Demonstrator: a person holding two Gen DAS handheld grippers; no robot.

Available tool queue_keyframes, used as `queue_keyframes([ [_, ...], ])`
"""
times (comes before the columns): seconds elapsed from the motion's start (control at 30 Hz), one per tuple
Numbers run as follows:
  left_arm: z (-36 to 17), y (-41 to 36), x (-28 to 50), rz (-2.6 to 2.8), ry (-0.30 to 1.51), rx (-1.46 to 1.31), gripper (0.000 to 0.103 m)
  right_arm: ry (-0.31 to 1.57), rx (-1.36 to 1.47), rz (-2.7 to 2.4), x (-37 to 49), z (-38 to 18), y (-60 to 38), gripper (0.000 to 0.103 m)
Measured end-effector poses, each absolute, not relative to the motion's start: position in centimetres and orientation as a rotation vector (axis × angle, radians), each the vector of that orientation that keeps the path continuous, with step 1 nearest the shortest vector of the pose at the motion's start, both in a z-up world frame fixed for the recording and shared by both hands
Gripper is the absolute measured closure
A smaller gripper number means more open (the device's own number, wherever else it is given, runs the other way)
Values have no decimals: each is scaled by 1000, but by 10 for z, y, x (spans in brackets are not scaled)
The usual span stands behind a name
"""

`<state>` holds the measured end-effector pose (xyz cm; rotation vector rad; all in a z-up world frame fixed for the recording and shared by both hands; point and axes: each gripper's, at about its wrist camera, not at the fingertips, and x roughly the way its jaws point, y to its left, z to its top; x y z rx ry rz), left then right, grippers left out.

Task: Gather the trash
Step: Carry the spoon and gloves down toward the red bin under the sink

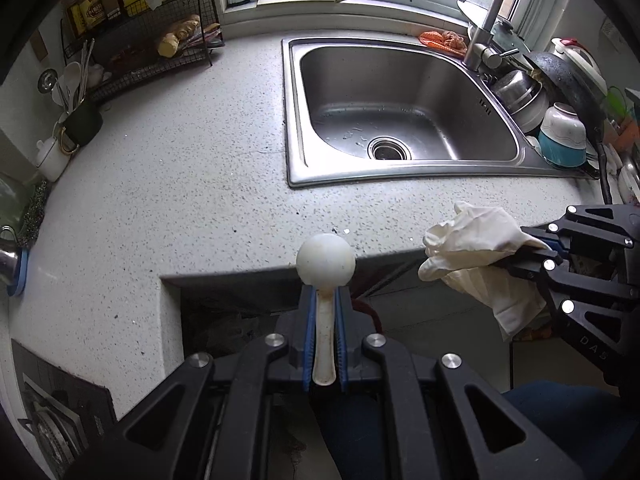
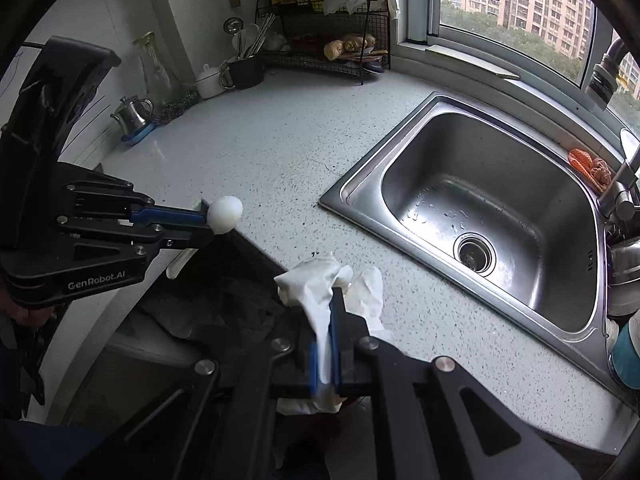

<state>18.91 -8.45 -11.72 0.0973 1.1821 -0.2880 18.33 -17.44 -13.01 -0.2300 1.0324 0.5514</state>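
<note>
Two pieces of kitchen rubbish are held at the edge of a speckled surface [image 1: 200, 168], beside a steel sink [image 1: 400, 104]. The left tool [image 1: 324, 308] is clenched on the handle of a white spoon [image 1: 326, 264], whose round bowl juts out past the tips. The right tool [image 2: 328, 312] is clamped on a crumpled white glove [image 2: 316, 284], which bunches above the tips and hangs loose below them. Both pieces are lifted clear of the surface and poised over a gap at its front edge, where a dark bag [image 2: 224, 300], likely a bin liner, shows below. The high, forward grip probably keeps each piece free to drop cleanly once over the bag. Pots and bowls [image 1: 560, 136] stacked right of the sink stand well apart from both tools.
</note>
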Motion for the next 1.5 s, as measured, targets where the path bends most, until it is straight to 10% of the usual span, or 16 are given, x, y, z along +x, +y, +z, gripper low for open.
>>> queue_keyframes([
  [0.67, -206, -109, 151, -363, 1345, 65, 95, 1156, -171, 506, 155, -197, -187, 98],
  [1.5, -514, -138, 165, -384, 1524, -2, 95, 1292, -97, 359, 168, -459, -200, 98],
])
